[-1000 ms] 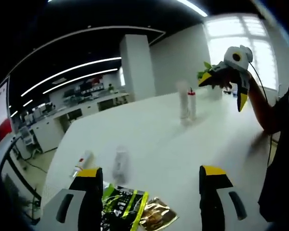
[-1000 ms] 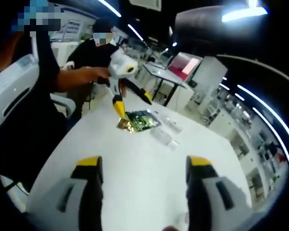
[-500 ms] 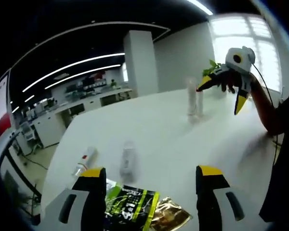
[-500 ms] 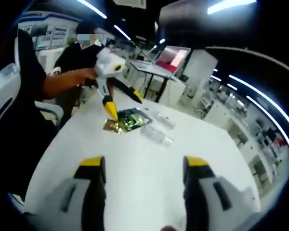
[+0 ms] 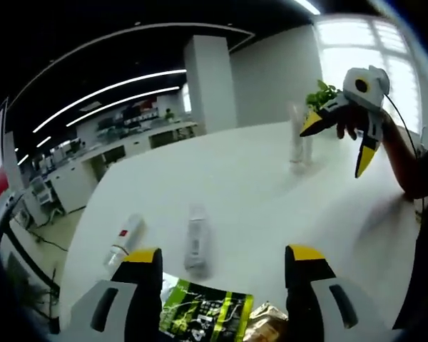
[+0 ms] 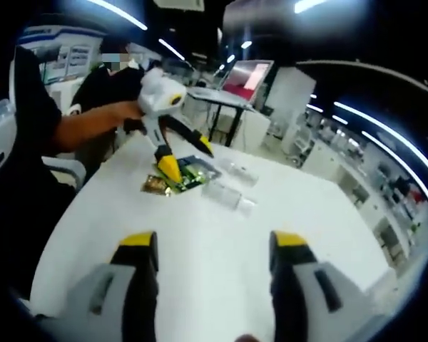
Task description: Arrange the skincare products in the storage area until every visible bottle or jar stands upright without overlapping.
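Two clear bottles [image 5: 197,239] lie flat lower left on the white table [image 5: 250,192]; two stand upper right. Left gripper [image 5: 225,260] and right gripper [image 6: 208,246] jaws apart, empty.

long ceiling light strips [image 5: 107,92] and a blown-out window [image 5: 360,43] light the room, and the white table [image 5: 250,185] glares pale under them. strong fisheye bending curves the edges, and motion blur softens both views, most toward the rims.
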`<state>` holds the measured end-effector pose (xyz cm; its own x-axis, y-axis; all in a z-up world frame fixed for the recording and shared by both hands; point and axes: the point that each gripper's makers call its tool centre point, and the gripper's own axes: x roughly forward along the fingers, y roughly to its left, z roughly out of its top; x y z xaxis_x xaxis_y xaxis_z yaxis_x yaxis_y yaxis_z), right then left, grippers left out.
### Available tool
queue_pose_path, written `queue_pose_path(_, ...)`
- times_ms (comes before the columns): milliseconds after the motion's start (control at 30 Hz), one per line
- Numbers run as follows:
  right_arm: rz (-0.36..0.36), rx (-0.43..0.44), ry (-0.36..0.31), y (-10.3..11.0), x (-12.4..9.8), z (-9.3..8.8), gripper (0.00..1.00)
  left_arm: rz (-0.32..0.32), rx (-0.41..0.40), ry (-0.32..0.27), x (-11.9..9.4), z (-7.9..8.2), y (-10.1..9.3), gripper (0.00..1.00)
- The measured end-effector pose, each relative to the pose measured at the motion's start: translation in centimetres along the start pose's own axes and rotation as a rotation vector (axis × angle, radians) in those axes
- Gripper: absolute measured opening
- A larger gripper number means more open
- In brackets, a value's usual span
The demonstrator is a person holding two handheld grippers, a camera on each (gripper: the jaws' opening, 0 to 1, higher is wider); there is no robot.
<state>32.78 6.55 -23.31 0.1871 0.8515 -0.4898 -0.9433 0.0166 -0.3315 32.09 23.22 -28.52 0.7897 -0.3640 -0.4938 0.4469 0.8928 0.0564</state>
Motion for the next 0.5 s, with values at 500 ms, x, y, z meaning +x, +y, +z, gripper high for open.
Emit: queue_pose_path(500,-0.011,0.034,-0.026,-0.5,1.0,0.1,0.61,0.003,-0.017,0.041,2.8,0.5,1.7,0.61)
